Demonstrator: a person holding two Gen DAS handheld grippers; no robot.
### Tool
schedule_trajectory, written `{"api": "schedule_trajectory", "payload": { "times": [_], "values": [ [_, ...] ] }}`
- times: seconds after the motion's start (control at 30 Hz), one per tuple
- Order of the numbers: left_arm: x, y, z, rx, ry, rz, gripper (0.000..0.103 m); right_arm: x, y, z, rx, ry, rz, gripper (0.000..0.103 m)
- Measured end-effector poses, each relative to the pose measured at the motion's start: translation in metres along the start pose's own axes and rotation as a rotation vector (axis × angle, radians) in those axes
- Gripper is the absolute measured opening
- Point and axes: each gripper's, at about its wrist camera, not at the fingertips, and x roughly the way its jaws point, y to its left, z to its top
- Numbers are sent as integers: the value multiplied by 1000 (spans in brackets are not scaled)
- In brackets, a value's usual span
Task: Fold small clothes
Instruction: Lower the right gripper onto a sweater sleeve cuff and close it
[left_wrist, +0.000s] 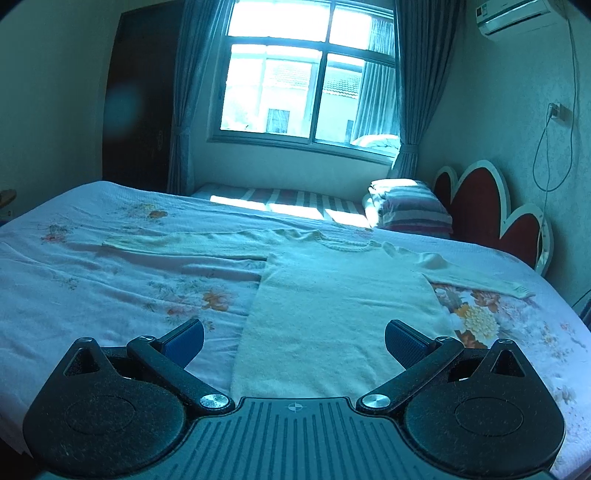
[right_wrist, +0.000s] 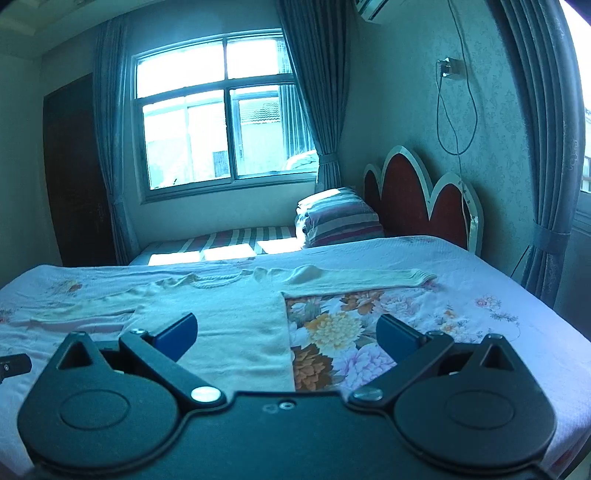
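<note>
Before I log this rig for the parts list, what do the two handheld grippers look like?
Both match: the left gripper and right gripper have matte black bodies with two round housings, black linkage arms on silver pivot bolts, and blue ribbed fingers. The left's ribbed centre plate carries a small crosshair mark.

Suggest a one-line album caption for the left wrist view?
Open left gripper hovering over a cream sweater spread flat, sleeves out, on a floral bedspread.
</note>
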Motion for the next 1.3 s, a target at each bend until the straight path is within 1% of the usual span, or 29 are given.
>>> {"api": "schedule_trajectory", "payload": {
  "times": [0.07,0.1,0.13,0.17,0.2,0.23,0.27,0.3,0.37,0.4,0.43,0.47,0.53,0.6,0.7,0.77,0.8,0.87,0.9,0.93,1.03,1.07,1.1,1.13,1.17,1.2,1.23,1.3],
  "values": [
    [23,0,8,7,11,24,103,24,-21,9,57,0,15,103],
    [37,1,12,-5,24,22,103,40,-34,13,95,5,25,103],
    [50,1,16,-17,39,26,103,57,-47,16,133,10,44,101],
    [63,0,19,-26,45,43,103,76,-59,18,168,22,42,99],
    [75,-1,22,-25,38,61,103,94,-70,21,198,36,19,91],
    [88,-3,26,-22,35,76,103,112,-81,23,227,41,15,79],
    [102,-4,29,-22,44,85,103,129,-93,25,251,37,1,78],
    [117,-6,33,-29,60,84,103,145,-104,26,269,40,-19,79],
    [146,-6,40,-49,82,95,103,184,-130,26,325,56,-36,78],
    [157,-6,42,-62,89,101,103,202,-143,25,356,60,-42,74],
    [169,-7,44,-74,95,115,103,222,-159,24,392,69,-48,68],
    [179,-6,47,-79,100,132,103,244,-176,22,436,82,-59,65],
    [198,-7,51,-79,119,165,103,287,-219,14,543,106,-83,55],
    [215,-8,53,-69,141,206,103,328,-261,3,640,130,-134,51],
    [233,-8,56,-56,177,249,103,379,-307,-17,757,165,-182,51],
    [243,-10,57,-51,198,267,103,404,-326,-26,801,171,-201,51],
    [247,-11,57,-52,207,273,103,412,-332,-29,818,169,-193,50],
    [255,-11,58,-55,222,281,103,429,-338,-29,816,169,-186,46],
    [258,-12,58,-54,228,286,103,434,-339,-27,806,173,-183,24],
    [260,-14,58,-51,232,289,103,439,-339,-23,789,172,-166,7],
    [267,-17,59,-45,239,296,103,426,-330,-1,696,82,-141,6],
    [269,-17,59,-48,244,297,103,426,-331,2,657,77,-150,6],
    [272,-17,59,-51,249,297,103,430,-331,1,626,110,-175,6],
    [274,-17,60,-52,253,298,103,437,-336,-4,625,160,-191,7],
    [275,-17,60,-48,256,300,103,443,-341,-9,655,207,-186,10],
    [276,-17,61,-44,256,302,103,444,-346,-15,695,234,-182,12],
    [276,-16,62,-42,253,304,103,439,-348,-19,727,223,-172,20],
    [275,-14,65,-42,251,306,103,432,-345,-20,736,194,-151,30]
  ]
}}
